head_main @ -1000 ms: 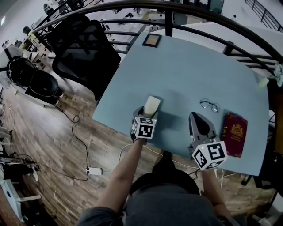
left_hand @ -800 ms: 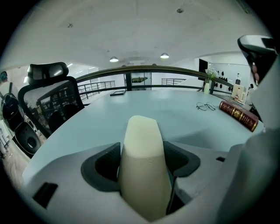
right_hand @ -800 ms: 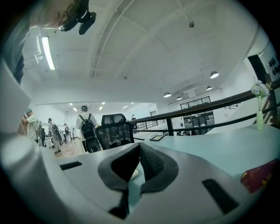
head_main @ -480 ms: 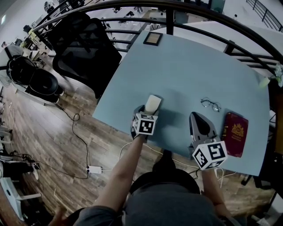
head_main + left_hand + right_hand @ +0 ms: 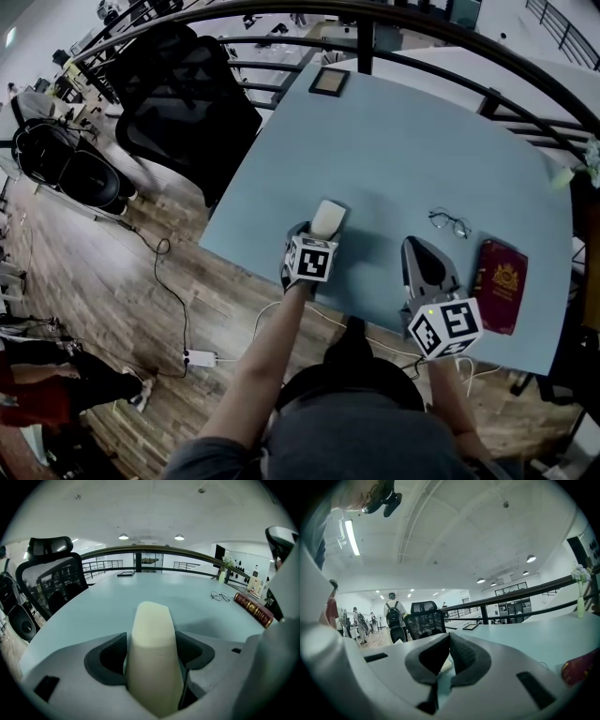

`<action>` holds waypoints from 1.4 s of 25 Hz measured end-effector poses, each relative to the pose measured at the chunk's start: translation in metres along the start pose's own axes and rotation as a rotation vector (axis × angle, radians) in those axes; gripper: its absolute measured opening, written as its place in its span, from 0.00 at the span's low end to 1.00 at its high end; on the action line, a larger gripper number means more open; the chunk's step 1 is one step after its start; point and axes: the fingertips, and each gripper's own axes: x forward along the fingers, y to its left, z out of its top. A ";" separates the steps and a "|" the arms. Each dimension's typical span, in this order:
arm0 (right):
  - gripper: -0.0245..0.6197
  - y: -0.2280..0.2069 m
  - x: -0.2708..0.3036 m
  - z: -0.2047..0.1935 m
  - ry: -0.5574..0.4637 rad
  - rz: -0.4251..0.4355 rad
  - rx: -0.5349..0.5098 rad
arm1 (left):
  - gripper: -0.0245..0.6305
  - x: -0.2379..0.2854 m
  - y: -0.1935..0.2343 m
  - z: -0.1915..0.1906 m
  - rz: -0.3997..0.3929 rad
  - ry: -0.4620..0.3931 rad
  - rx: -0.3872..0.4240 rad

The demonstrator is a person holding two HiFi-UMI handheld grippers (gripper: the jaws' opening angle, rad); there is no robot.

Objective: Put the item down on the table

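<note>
A cream, block-like item (image 5: 153,653) sticks out from between the jaws of my left gripper (image 5: 152,651), which is shut on it. In the head view the item (image 5: 327,218) juts over the near left part of the pale blue table (image 5: 412,150), ahead of the left gripper (image 5: 319,236). I cannot tell whether it touches the tabletop. My right gripper (image 5: 421,265) rests near the table's front edge, to the right, with its jaws shut and nothing between them (image 5: 446,660).
A pair of glasses (image 5: 448,223) and a dark red book (image 5: 499,285) lie on the table's right side. A small framed picture (image 5: 328,82) lies at the far edge. A black office chair (image 5: 183,89) stands off the table's left, with a railing behind.
My left gripper with the cream item has edged slightly forward and right over the table. A person has come into view on the floor at the lower left. The right gripper has not moved.
</note>
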 end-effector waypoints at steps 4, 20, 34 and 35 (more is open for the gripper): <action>0.04 0.000 -0.002 -0.001 0.004 -0.007 0.001 | 0.52 -0.002 0.001 0.001 0.009 0.000 0.005; 0.04 0.002 0.002 0.003 -0.006 -0.005 -0.002 | 0.51 -0.064 0.004 0.064 0.003 -0.232 0.029; 0.04 0.005 0.004 0.012 -0.025 0.010 -0.020 | 0.26 -0.164 0.029 0.085 0.055 -0.479 -0.058; 0.04 0.005 0.003 0.012 -0.026 0.010 -0.021 | 0.24 -0.170 0.031 0.085 0.058 -0.492 -0.067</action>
